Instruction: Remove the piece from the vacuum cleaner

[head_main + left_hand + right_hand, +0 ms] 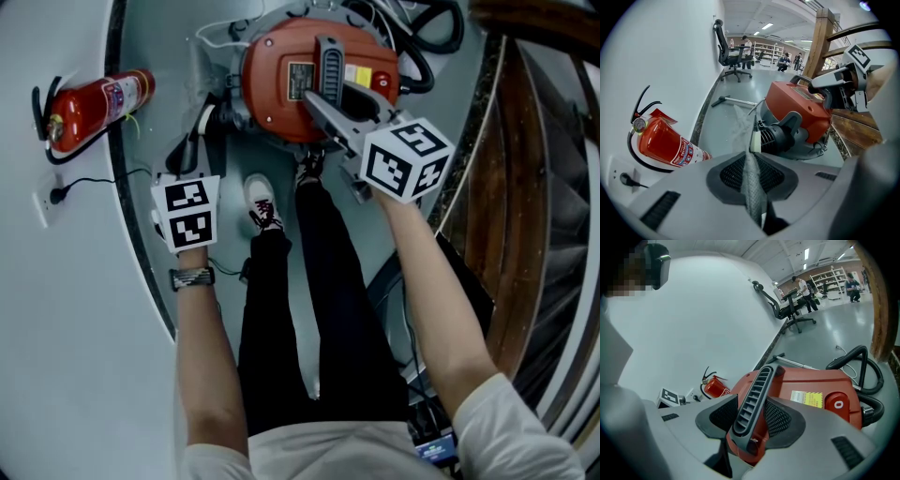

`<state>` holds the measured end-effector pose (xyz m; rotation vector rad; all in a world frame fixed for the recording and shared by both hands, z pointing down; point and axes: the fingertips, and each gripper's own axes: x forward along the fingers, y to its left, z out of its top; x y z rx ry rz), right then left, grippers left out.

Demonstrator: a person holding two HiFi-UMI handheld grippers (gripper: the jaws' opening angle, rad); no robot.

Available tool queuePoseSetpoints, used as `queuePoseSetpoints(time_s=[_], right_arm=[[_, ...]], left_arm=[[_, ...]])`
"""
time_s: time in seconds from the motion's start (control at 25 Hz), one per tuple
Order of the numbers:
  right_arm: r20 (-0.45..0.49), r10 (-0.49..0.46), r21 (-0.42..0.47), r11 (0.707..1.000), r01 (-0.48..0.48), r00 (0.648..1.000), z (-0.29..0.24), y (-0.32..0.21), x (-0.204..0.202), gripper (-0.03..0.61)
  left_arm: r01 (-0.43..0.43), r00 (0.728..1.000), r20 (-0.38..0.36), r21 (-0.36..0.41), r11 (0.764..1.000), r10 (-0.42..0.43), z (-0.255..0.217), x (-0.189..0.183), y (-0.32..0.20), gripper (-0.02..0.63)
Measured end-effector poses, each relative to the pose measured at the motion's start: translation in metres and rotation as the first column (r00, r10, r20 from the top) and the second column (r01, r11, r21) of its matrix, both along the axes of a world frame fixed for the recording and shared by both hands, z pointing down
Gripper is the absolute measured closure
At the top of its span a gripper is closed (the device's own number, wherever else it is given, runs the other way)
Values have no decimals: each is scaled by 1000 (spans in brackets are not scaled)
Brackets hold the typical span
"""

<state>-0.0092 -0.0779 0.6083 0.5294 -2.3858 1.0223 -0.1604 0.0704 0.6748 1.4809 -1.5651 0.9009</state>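
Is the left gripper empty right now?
No, the left gripper pinches a thin grey mesh strip between its pads in its own view.

- We see a smooth grey floor [173, 131], edged on the left by a dark skirting strip [117, 56] under a white wall.
- We find the orange-red vacuum cleaner [281, 84] standing on it, near that wall edge.
- We note a black hose [843, 356] looping on the floor just beside the vacuum cleaner, on the side away from the wall.
- We see a red fire extinguisher [94, 108] at the wall edge, apart from the vacuum cleaner.
- We make out a metal tube [738, 101] lying flat beyond the vacuum cleaner.
- We see an office chair [729, 51] farther along the wall edge.
- We see the person's two shoes [262, 202] planted just in front of the vacuum cleaner.
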Motion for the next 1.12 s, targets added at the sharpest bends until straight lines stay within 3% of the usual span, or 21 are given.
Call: queuePoseSetpoints(time_s=[0.72,0.92,1.12], right_arm=[[1,0,5,1000,0,1000,-1,1,0,396],[-3,4,19,1000,-4,1000,-1,0,0,396],[-4,2,19,1000,-2,1000,-1,0,0,396]], left_arm=[[11,999,-42,12,1000,-11,-1,-3,1,548],[28,994,-110,79,996,-19,-14,-1,-9,487],[28,992,-123,102,994,-15,-28,-7,-28,483]])
